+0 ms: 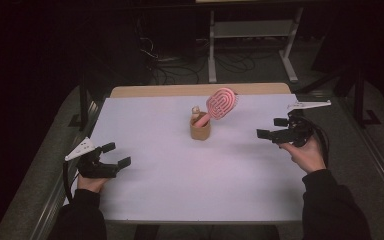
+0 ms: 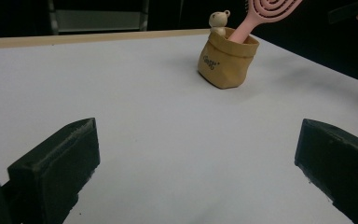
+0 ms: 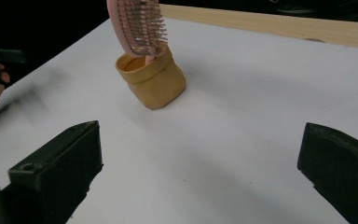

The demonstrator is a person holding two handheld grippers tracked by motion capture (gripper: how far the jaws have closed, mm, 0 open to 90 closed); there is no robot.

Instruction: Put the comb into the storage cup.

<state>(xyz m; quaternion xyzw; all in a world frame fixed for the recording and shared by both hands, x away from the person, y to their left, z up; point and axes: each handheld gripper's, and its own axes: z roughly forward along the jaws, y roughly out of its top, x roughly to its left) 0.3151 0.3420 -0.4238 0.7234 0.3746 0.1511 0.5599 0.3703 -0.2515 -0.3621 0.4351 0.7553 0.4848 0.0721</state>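
We see a small tan pouch (image 1: 200, 129) standing toward the far middle of the white table (image 1: 180, 180), and in it a pink hairbrush (image 1: 220, 103) leaning handle-down, its head tilted up to the right. A little bear figure (image 2: 219, 19) peeks out of the pouch beside the brush handle. Our left gripper (image 1: 114, 155) rests low at the near left edge of the table, its jaws spread wide with nothing between them. Our right gripper (image 1: 272, 127) hangs at the right edge, farther back, its jaws also spread and empty, pointing left toward the pouch. Both grippers are well apart from the pouch.
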